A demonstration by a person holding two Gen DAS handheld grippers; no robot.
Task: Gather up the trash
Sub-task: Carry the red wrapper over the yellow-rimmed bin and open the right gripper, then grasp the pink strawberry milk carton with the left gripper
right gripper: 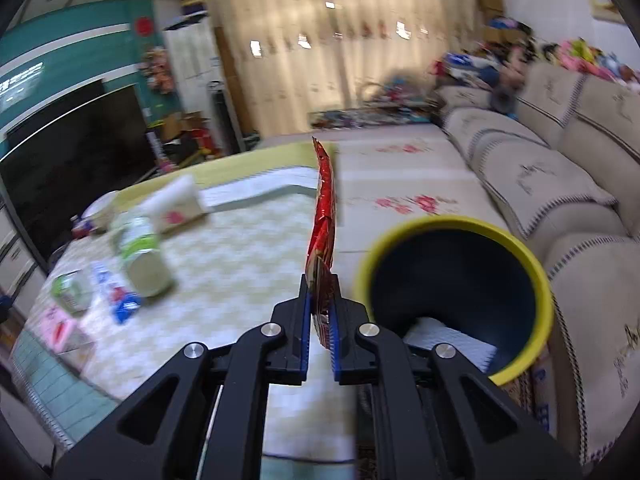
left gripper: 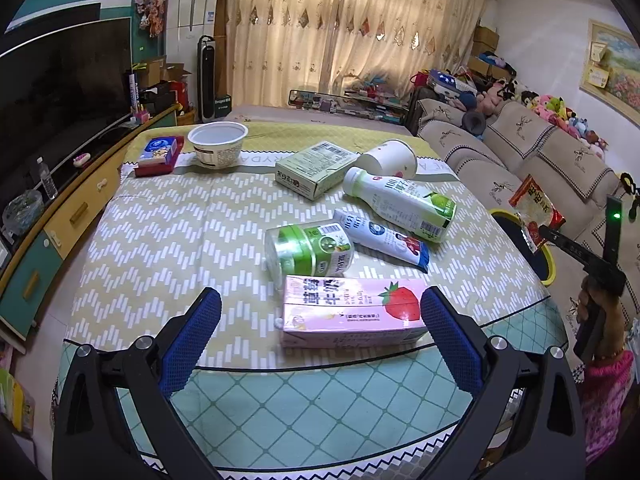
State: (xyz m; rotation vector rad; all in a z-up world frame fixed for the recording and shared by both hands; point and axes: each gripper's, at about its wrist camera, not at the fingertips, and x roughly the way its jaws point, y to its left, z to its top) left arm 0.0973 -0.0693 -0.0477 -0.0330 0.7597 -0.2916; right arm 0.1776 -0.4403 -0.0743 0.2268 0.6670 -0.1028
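Right tool (right gripper: 320, 312) is clamped on a red snack wrapper (right gripper: 325, 216), its blue pads pinching the crumpled lower edge so the foil stands up edge-on between them. Just beside it, to the right in that view, gapes the yellow-rimmed bin (right gripper: 532, 264), dark blue inside with something white lying at the bottom. The wrapper is near the rim but not yet over the mouth, so I judge the step in hand to be the carry to the bin. The next move calls for bringing the tool across above the opening and letting the pads part only once the foil hangs inside the rim, since so light a piece may drift.

Left tool (left gripper: 320, 324) hangs wide open and empty over the near edge of the worktop (left gripper: 160, 240), its fingers straddling a pink strawberry carton (left gripper: 352, 312) without touching it. Farther back lie a green-labelled jar (left gripper: 308, 250) on its side, a blue-and-white tube (left gripper: 384, 240), a white bottle (left gripper: 400, 202), a green box (left gripper: 316, 170), a tipped paper cup (left gripper: 388, 158) and a white tub (left gripper: 218, 144). All of these are uncollected.
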